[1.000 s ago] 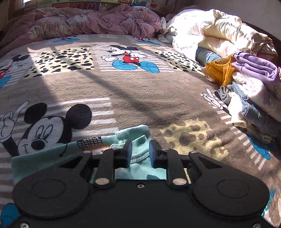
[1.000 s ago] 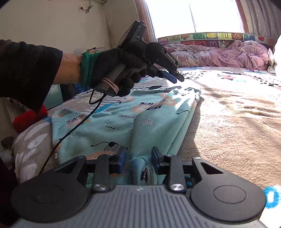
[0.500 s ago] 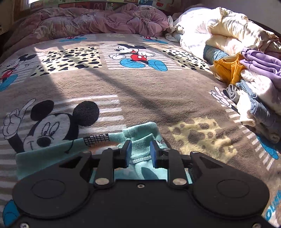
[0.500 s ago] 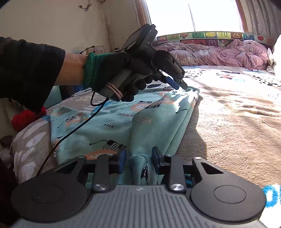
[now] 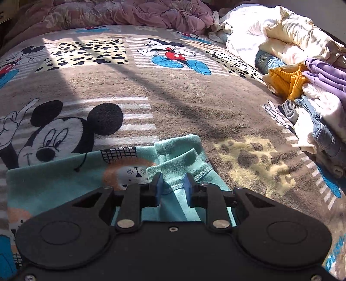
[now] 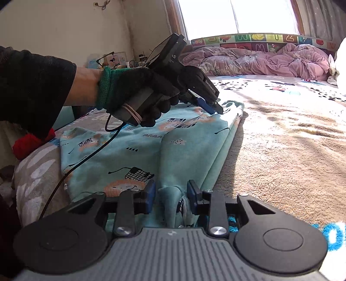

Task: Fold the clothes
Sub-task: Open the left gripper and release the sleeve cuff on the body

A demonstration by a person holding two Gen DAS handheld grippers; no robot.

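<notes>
A teal children's garment with lion prints [image 6: 134, 151] lies partly folded on the Mickey Mouse blanket [image 5: 173, 103]. My left gripper [image 5: 172, 187] is open, low over the garment's far end, with a cuff or hem fold [image 5: 183, 160] between its blue pads. In the right wrist view the left gripper [image 6: 213, 108] touches down on the far edge of the garment. My right gripper [image 6: 170, 198] is open at the near end, its pads on either side of a raised fold of teal fabric [image 6: 173, 194].
A pile of unfolded clothes [image 5: 313, 90], yellow, purple, white and denim, lies at the right of the bed. A pink duvet [image 5: 129, 13] is bunched along the far side. The bed's left edge and a red item [image 6: 28, 142] are near my left arm.
My left gripper has dropped lower and moved forward onto the garment's far end. My right gripper has stayed in place, open around the fold.
</notes>
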